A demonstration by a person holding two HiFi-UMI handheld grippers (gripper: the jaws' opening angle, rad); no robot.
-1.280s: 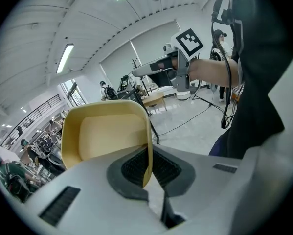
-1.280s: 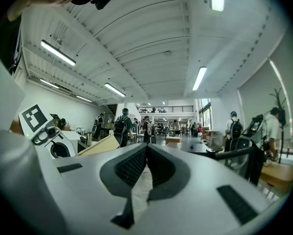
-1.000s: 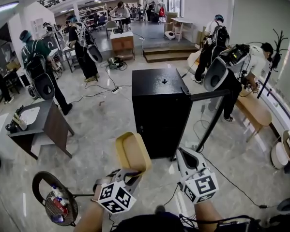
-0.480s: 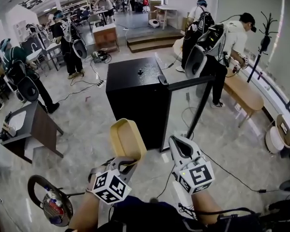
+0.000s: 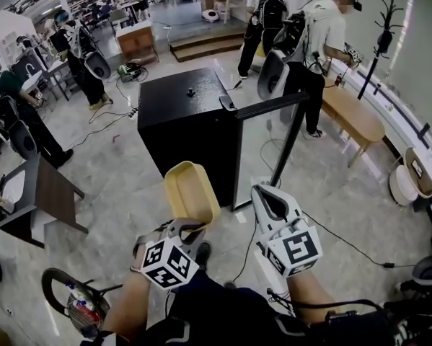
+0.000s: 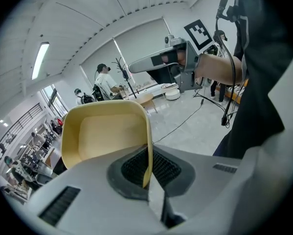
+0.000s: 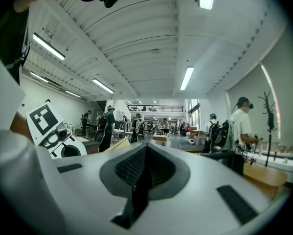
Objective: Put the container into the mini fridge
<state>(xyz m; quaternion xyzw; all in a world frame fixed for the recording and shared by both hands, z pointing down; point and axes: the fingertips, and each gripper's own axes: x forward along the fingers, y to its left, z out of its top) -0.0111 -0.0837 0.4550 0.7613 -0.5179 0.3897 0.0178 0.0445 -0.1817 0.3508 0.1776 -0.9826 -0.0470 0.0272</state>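
Note:
A shallow yellow container [image 5: 191, 192] stands up on edge in my left gripper [image 5: 178, 227], which is shut on its rim; in the left gripper view the container [image 6: 104, 136] fills the middle, its rim pinched between the jaws. The black mini fridge [image 5: 187, 132] stands on the floor just ahead, its glass door [image 5: 265, 150] swung open to the right. My right gripper [image 5: 267, 199] is shut and empty, held beside the container and short of the open door. In the right gripper view the jaws meet with nothing between them.
Several people with backpacks stand around the hall. A wooden bench [image 5: 353, 117] runs along the right wall. A dark side table [image 5: 39, 193] stands at the left, a round wire stand [image 5: 75, 305] at the lower left. Black cables [image 5: 345, 236] cross the floor.
I have stepped closer to the fridge, so it and its open door sit nearer and more central. Both grippers keep the same pose, the container still held.

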